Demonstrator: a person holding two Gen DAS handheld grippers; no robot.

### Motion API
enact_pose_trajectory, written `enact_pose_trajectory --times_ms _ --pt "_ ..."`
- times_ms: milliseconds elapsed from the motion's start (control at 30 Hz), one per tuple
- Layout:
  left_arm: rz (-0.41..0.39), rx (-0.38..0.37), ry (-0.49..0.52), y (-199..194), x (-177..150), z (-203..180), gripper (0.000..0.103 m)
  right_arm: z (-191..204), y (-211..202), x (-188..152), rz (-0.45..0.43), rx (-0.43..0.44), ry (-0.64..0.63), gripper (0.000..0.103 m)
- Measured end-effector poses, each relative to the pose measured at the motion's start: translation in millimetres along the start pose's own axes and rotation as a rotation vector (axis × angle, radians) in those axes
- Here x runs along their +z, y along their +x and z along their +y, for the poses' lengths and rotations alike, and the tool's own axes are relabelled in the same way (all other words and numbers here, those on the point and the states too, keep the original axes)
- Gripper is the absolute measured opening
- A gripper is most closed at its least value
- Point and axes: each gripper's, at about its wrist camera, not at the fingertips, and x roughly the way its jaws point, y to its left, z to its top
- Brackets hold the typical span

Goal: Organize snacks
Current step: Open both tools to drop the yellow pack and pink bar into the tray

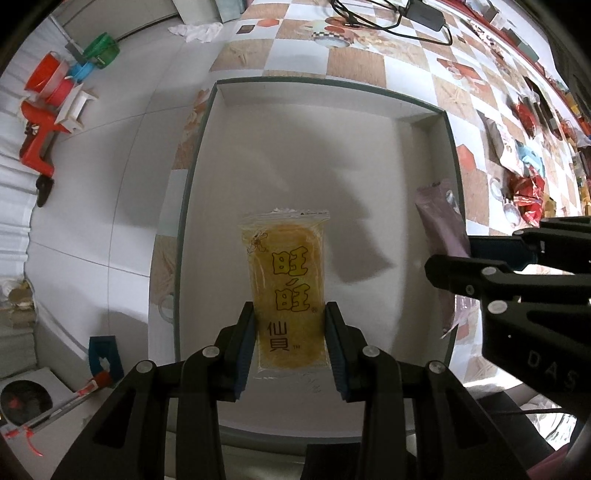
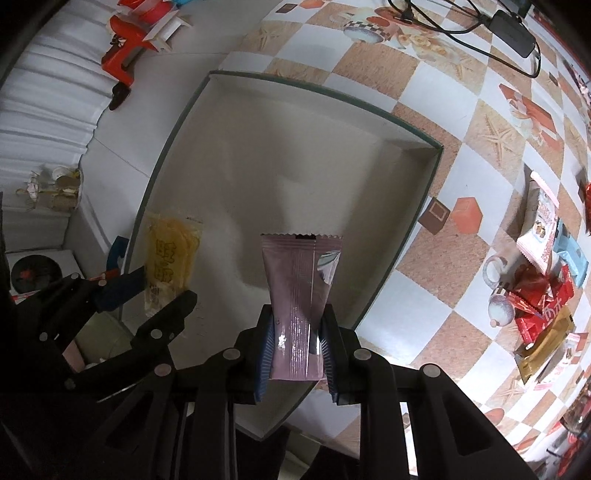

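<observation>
The left gripper (image 1: 290, 341) is closed on the lower half of a yellow rice-cracker packet (image 1: 286, 284), its blue pads pressing both long edges. The packet hangs above the pale floor of a shallow white box (image 1: 207, 155) with a dark green rim. The right gripper (image 2: 297, 345) is clamped on a mauve snack bar wrapper (image 2: 301, 291), pinching it narrow near the bottom so the serrated top flares out over the box's right half.

The box floor beyond both packets lies bare up to its far wall, and its near rim passes under both grippers. The box's left edge stands at the bench (image 2: 436, 295) edge, with white floor below.

Only the right wrist view shows the pile of loose snacks (image 2: 543, 295) on the checkered cloth, well to the right of the box. The left wrist view alone shows the green basket (image 1: 101, 50) on the floor, and a black cable (image 1: 388, 22) past the box's far wall.
</observation>
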Motion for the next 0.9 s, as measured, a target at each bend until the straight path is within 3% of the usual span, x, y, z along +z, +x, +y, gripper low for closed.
enact_pose_trajectory --times_ms 167,333,400,433,467,733,800,833,900 --pt "-0.002 0.014 0.009 1 1 -8 0.041 1 2 1 0.007 -0.005 0.002 0.026" --pt "-0.013 0.028 0.019 0 0 -10 0.056 0 0 1 0.004 -0.007 0.009 0.026" --pt "-0.021 0.037 0.023 -2 0 -12 0.063 0 -1 0 0.0 -0.008 0.009 0.036" --pt "-0.025 0.041 0.025 -3 0 -13 0.065 0 -2 0 -0.008 -0.01 0.008 0.054" --pt "-0.029 0.043 0.026 -4 1 -14 0.068 0 -4 0 -0.018 -0.014 0.007 0.064" --pt "-0.066 0.073 0.042 -13 7 -15 0.075 -5 -12 0 -0.043 -0.025 0.011 0.064" --pt "-0.079 0.08 0.046 -16 9 -18 0.075 -8 -13 -1 -0.046 -0.028 0.021 0.074" --pt "-0.084 0.083 0.047 -17 9 -18 0.076 -13 -15 0 -0.049 -0.028 0.022 0.088" --pt "-0.093 0.087 0.049 -19 8 -21 0.076 -15 -20 0 -0.065 -0.022 0.033 0.09"
